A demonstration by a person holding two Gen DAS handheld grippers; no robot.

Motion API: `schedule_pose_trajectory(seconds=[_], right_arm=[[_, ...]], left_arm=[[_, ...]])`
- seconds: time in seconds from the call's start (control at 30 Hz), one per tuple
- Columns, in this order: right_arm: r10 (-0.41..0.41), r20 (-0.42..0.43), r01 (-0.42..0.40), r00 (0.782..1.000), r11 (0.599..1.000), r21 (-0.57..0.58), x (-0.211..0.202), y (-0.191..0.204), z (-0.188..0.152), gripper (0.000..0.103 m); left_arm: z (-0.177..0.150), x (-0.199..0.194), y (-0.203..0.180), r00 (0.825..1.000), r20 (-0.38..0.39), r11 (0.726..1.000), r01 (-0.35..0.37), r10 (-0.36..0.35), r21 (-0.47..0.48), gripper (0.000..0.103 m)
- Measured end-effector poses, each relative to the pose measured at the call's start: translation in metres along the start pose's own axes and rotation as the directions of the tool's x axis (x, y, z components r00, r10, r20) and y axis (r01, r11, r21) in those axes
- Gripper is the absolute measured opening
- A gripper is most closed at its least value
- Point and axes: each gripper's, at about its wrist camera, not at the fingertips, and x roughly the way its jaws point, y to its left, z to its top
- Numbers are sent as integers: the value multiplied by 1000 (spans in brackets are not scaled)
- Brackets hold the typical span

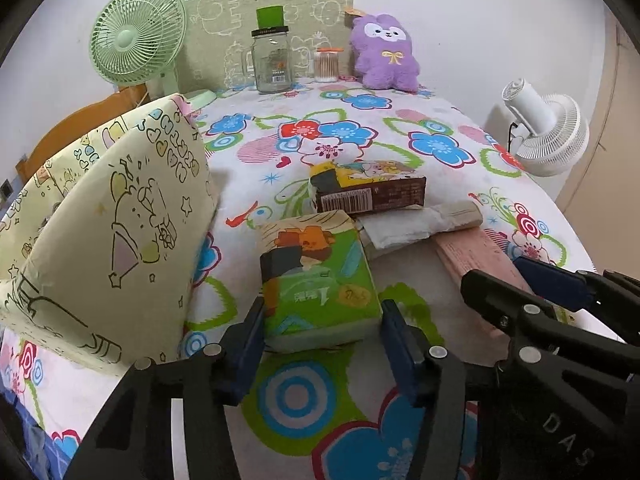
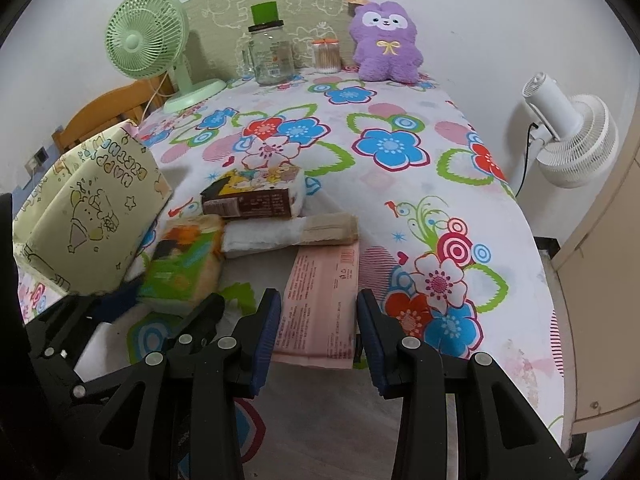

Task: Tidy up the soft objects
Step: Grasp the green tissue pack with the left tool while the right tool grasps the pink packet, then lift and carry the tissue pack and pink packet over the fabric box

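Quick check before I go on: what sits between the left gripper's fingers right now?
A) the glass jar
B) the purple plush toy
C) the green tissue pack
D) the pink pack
C: the left gripper has its open fingers on either side of the green tissue pack, while the pink pack lies between the right gripper's fingers.
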Motion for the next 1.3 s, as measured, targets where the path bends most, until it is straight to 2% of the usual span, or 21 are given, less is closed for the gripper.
schedule_pose_trajectory(seconds=[0.53, 1.3], right_arm=[[4, 6, -4, 1000, 1000, -5, -9, 13, -6, 42], [-22, 130, 25, 991, 1000, -18, -75, 41, -9, 42]], left_arm=[[-8, -13, 4, 1000, -12, 1000, 10, -9, 18, 52], [-4, -77, 14, 994, 103, 999, 32, -36, 43, 52]])
